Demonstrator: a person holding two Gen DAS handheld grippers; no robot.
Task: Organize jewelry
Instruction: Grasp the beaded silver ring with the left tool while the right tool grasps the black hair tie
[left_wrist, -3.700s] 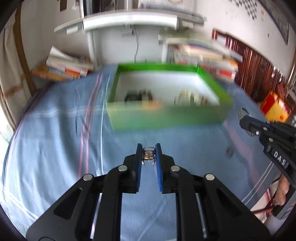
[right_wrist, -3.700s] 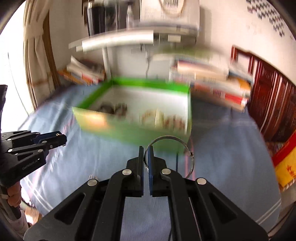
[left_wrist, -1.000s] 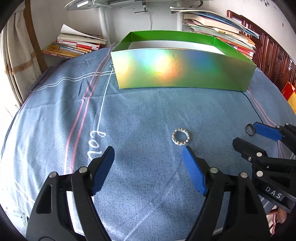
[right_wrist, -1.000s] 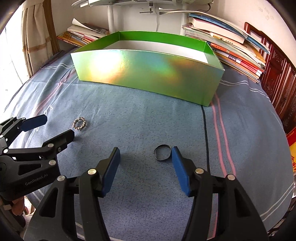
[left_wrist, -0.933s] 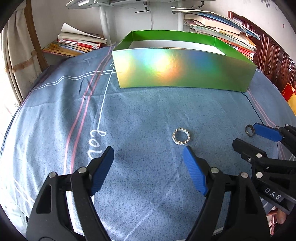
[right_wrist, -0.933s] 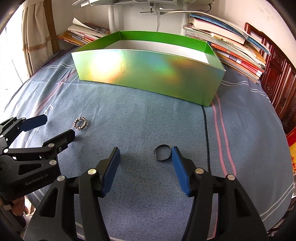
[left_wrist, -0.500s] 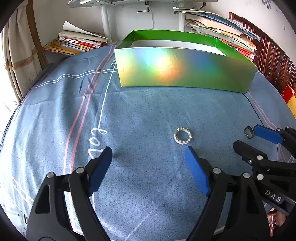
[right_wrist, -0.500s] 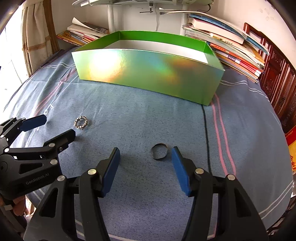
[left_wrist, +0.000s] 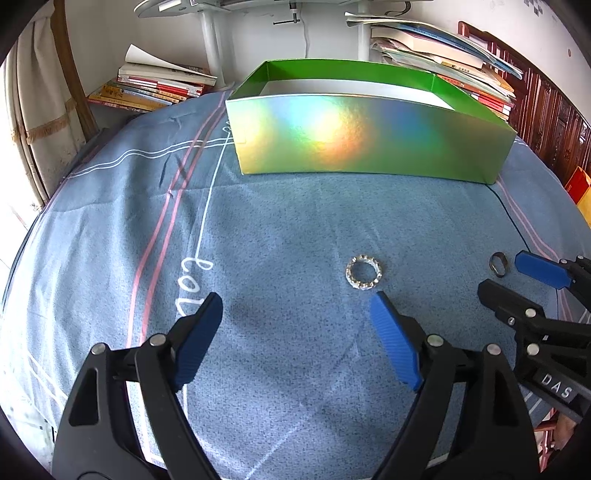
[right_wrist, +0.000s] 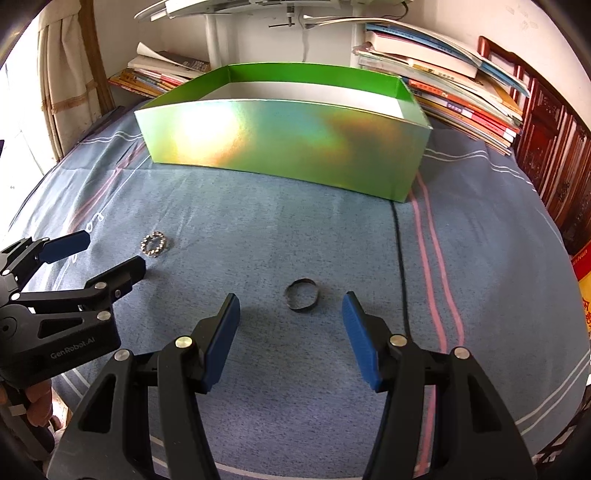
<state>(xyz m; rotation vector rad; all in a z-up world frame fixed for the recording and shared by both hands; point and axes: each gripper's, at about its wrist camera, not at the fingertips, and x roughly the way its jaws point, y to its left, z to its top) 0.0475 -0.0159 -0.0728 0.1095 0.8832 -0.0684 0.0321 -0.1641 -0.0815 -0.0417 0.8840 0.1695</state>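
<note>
Both claws spread, empty: left gripper, right gripper. Beaded ring at 1 o'clock off left tips; dark band at 12 between right pads, green box beyond. Risk: thin, flat pieces on soft blue cloth, likely to skid or snag fabric on closing.

A blue striped bedspread carries a shiny green box; nearer than it (both flat) lie a beaded ring and a dark band.

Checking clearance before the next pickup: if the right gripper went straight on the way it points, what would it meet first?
Probably the dark ring, lying flat on the blue cloth just ahead of the open right gripper, roughly centred between its fingers. Nothing stands before it; depth is uncertain.
</note>
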